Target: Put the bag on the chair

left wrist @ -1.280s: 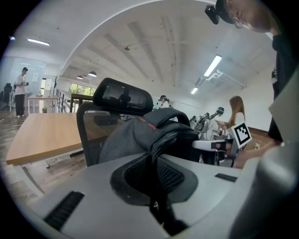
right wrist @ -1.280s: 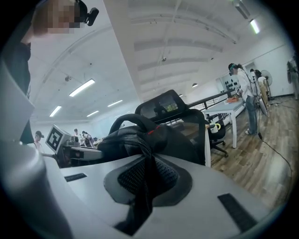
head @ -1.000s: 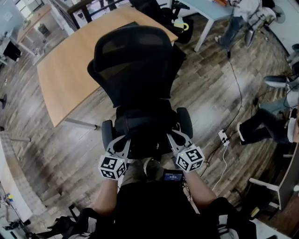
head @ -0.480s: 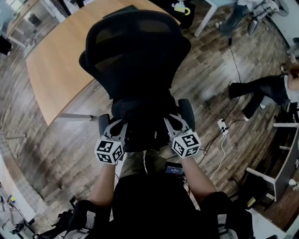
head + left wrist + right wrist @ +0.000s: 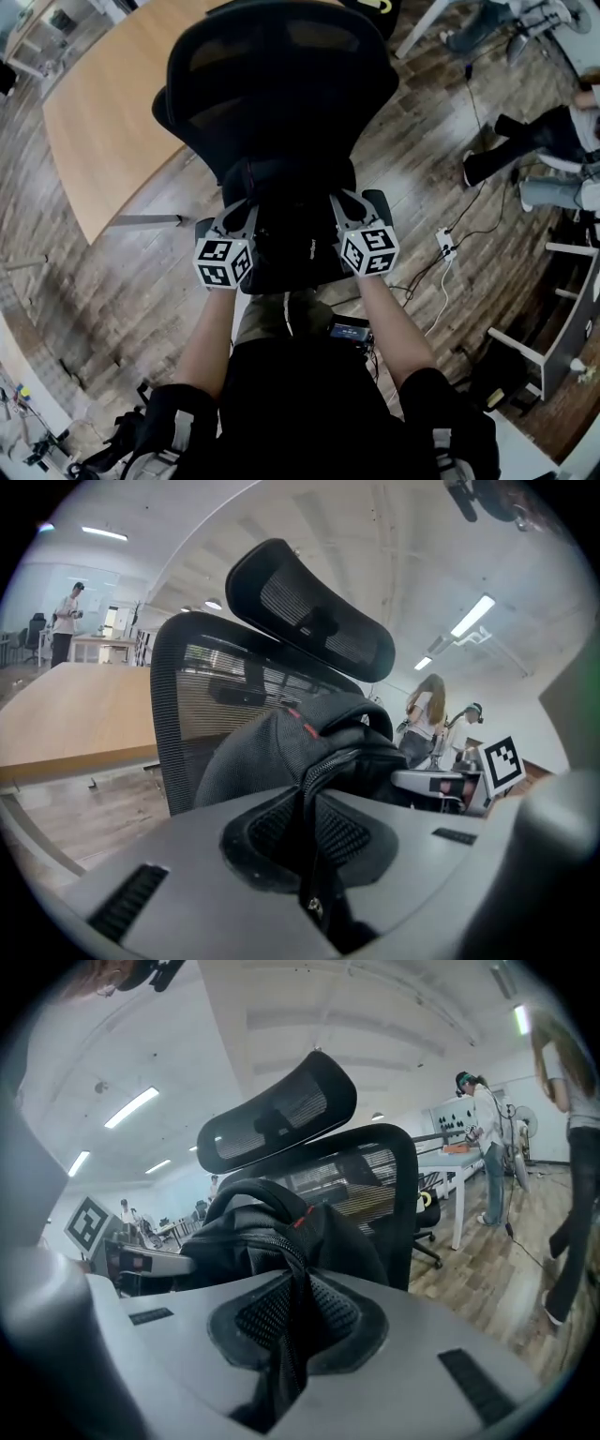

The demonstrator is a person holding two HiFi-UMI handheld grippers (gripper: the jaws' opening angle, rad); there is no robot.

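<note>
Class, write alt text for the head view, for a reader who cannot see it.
Seen from above, a person's left tool and right tool each grip a side of a black bag over the seat of a black chair. A wooden table stands behind it.

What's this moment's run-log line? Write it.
left gripper: shut on bag | right gripper: shut on bag | bag: over chair

The bag [image 5: 292, 232] is before the chair [image 5: 277, 84]; table [image 5: 103, 122] behind.

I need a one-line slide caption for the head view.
Left gripper and right gripper hold a black bag at an office chair.
</note>
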